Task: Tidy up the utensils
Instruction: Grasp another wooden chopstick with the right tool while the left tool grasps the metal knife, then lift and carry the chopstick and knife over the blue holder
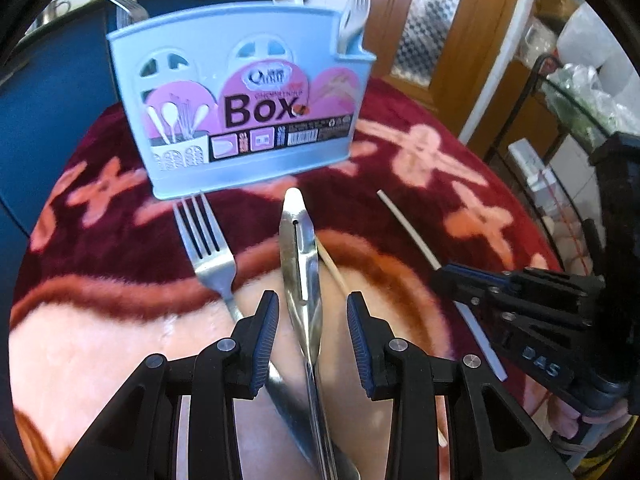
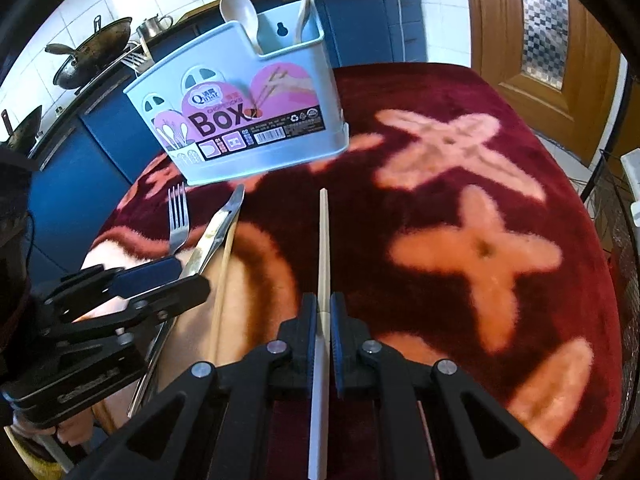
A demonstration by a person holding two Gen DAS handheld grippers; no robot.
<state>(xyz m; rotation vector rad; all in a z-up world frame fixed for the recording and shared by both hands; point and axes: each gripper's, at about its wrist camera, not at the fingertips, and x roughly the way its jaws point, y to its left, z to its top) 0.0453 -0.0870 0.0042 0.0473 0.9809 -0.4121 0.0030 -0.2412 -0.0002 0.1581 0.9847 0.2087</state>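
A pale blue utensil box point(image 1: 240, 100) point(image 2: 248, 120) stands at the back of the red patterned cloth, with forks and a spoon in it. My left gripper point(image 1: 313, 312) is open, its fingers either side of a steel slotted utensil point(image 1: 300, 256) lying on the cloth; it also shows in the right wrist view point(image 2: 216, 232). A steel fork point(image 1: 206, 240) point(image 2: 178, 216) lies to its left, a wooden chopstick point(image 1: 332, 268) point(image 2: 224, 276) to its right. My right gripper point(image 2: 323, 312) point(image 1: 444, 270) is shut on a white chopstick point(image 2: 323, 248) point(image 1: 408, 228) lying on the cloth.
The red and pink fleece cloth point(image 2: 460, 220) covers the table. Blue cabinets point(image 2: 92, 152) with woks stand behind the box. A wooden door point(image 2: 540, 40) is at the right. A glass shelf with bags point(image 1: 580, 92) stands off the table's right side.
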